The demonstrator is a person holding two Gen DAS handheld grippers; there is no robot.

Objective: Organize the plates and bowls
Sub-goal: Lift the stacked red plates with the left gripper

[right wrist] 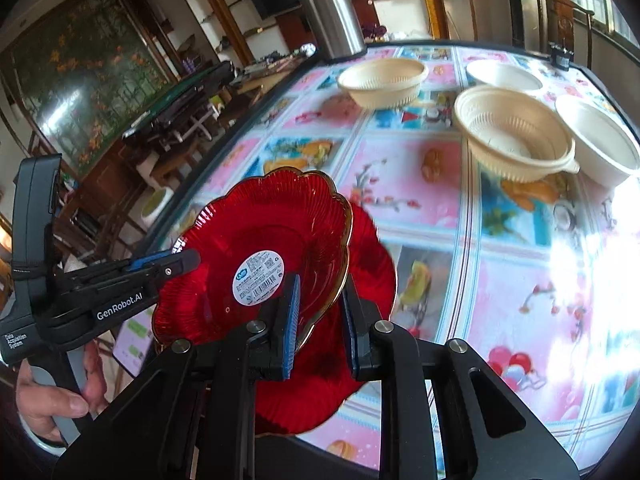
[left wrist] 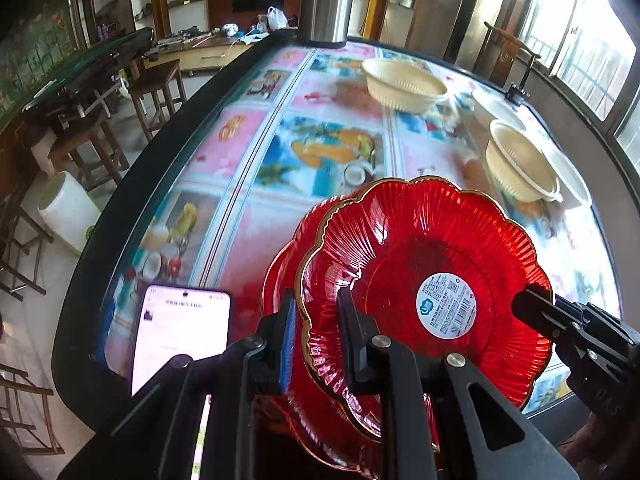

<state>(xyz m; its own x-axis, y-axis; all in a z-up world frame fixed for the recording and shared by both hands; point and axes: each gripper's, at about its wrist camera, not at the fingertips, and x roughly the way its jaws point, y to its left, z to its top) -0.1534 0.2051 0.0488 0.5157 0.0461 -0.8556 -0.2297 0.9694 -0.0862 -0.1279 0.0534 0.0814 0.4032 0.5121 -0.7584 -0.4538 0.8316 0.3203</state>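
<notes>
The left gripper (left wrist: 316, 340) is clamped narrow on the near-left rim of a red scalloped plate (left wrist: 420, 280), and the right gripper (right wrist: 320, 320) is clamped likewise on the opposite rim. The plate is held tilted above a second red plate (right wrist: 360, 248), whose rim is seen beneath it at the near edge of the table (right wrist: 420, 184). Whether the two plates touch cannot be told. Farther off, to the right, two cream strainer baskets (right wrist: 512, 140) and two white bowls (right wrist: 600, 144) are spread on the patterned cloth, well apart from both grippers. The held plate is judged to lie directly over its mate, so lowering is what is called for. A steel flask (right wrist: 328, 8) stands at the far edge.
</notes>
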